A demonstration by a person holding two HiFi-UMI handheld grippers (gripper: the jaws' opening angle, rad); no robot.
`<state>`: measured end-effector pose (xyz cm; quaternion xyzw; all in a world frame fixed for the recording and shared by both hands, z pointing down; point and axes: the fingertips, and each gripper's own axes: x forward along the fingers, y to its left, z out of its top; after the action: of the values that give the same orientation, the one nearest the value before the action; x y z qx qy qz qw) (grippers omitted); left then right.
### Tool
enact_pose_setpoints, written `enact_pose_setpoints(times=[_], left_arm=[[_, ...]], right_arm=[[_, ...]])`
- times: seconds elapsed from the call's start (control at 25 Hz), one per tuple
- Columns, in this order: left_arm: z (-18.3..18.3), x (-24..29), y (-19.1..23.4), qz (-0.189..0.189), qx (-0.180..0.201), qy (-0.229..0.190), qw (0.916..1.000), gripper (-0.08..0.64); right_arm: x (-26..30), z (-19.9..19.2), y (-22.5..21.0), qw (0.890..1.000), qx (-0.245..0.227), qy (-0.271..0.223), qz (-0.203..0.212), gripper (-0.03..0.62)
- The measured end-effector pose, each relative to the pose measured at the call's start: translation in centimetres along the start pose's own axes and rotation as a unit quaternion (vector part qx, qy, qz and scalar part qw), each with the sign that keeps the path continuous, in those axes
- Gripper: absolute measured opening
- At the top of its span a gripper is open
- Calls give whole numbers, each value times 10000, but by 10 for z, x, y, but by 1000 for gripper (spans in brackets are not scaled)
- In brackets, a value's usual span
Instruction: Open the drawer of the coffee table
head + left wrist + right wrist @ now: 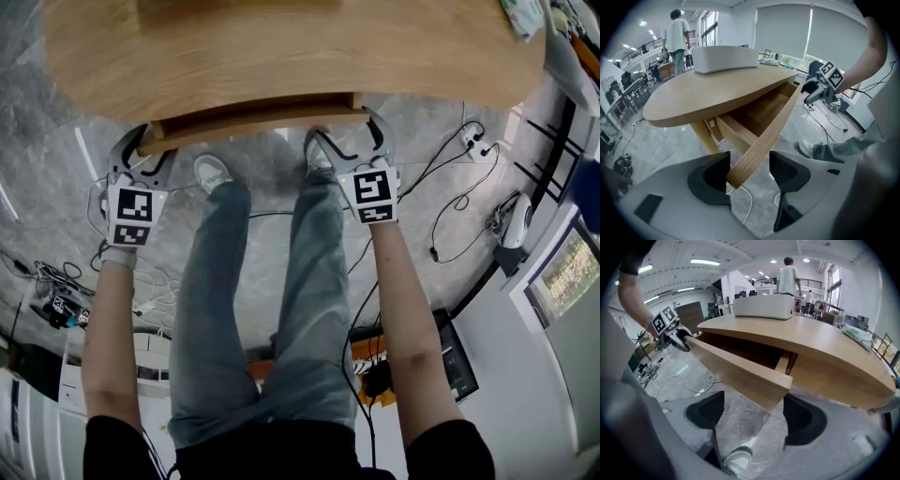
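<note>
Between the parted, unclamped jaws of the left gripper (142, 155) and right gripper (352, 145) sit the part-open drawer's (253, 120) ends, likely for an even pull.

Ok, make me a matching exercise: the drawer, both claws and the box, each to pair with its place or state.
Things:
1. drawer
2. left claw
3. right claw
4. box

Places or states:
A. on the tabletop
B. partly pulled out
C. open, at the drawer front's right end
D. open, at the drawer front's left end

Pairs: 1-B, 2-D, 3-C, 4-A
</note>
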<state>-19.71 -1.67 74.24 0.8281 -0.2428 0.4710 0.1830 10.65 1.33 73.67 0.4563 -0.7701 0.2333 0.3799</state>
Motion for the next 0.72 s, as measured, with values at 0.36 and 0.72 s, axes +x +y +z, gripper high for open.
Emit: enact_pose_setpoints(times=[0.36, 0.72], left_arm=[[-2, -14, -7, 419, 486, 380, 9972, 256], [38, -31, -38, 708, 2325, 949, 9653, 256]], right_arm=[[-21, 9, 1, 9960, -692, 547, 127, 390], [-36, 52, 27, 9718, -2154, 822, 490, 390]])
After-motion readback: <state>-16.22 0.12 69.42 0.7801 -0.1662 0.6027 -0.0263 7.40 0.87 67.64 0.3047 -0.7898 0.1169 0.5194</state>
